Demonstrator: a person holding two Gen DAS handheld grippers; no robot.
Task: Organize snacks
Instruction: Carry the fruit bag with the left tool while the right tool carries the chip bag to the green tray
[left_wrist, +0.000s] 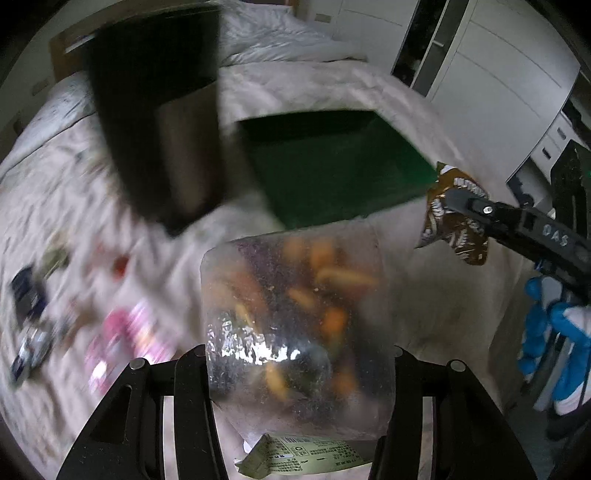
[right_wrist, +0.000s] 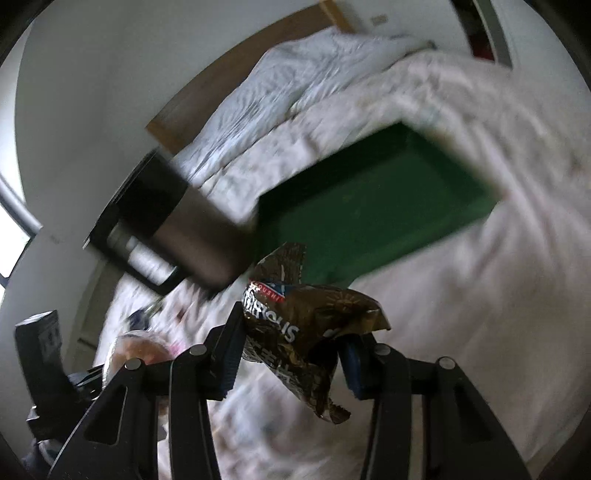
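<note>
My left gripper (left_wrist: 295, 369) is shut on a clear bag of orange and dark snacks (left_wrist: 295, 314), held up over the bed. My right gripper (right_wrist: 291, 354) is shut on a crumpled brown snack packet (right_wrist: 306, 325); the left wrist view shows the same brown packet (left_wrist: 436, 214) at the right, pinched by that right gripper (left_wrist: 465, 203). A green tray (left_wrist: 332, 166), its inside bare, lies on the bedding just beyond both bags, and the right wrist view shows this green tray (right_wrist: 369, 206) too. Several loose snack packets (left_wrist: 122, 332) lie blurred at the left on the bedding.
A dark box with a grey side (left_wrist: 159, 122) stands left of the tray, the same dark box (right_wrist: 177, 229) showing in the right wrist view. The pale quilt (left_wrist: 424, 295) covers the bed. White cabinets (left_wrist: 498, 74) stand at the right. A blue-gloved hand (left_wrist: 546, 339) holds the right gripper.
</note>
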